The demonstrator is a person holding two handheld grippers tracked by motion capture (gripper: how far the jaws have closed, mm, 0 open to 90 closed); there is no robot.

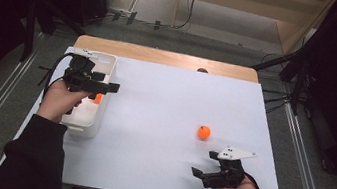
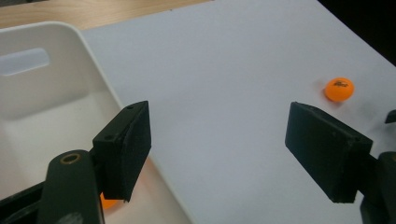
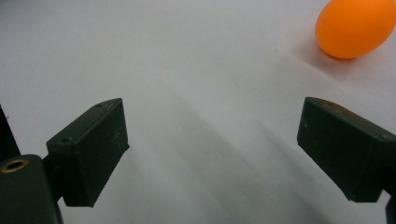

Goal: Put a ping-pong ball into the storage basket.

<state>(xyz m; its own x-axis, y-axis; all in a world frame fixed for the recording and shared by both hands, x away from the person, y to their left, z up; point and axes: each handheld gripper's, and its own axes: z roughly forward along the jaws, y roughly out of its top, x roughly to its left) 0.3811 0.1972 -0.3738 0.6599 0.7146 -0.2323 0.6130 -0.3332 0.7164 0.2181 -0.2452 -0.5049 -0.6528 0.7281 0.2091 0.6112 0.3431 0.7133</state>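
Nearest me, the right hand-held gripper [image 1: 206,173] sits low over the white worktop [image 1: 160,138] at its near right corner, jaws wide apart with nothing between them. Just beyond it lies an orange ball [image 1: 204,132] on the bare sheet, close ahead of the jaws in the right gripper view [image 3: 356,27]. Farther off on the left, the left hand-held gripper [image 1: 107,87] hangs over the white bin [image 1: 81,127], jaws spread and holding nothing. A second orange ball [image 1: 98,97] rests inside the bin, under that gripper.
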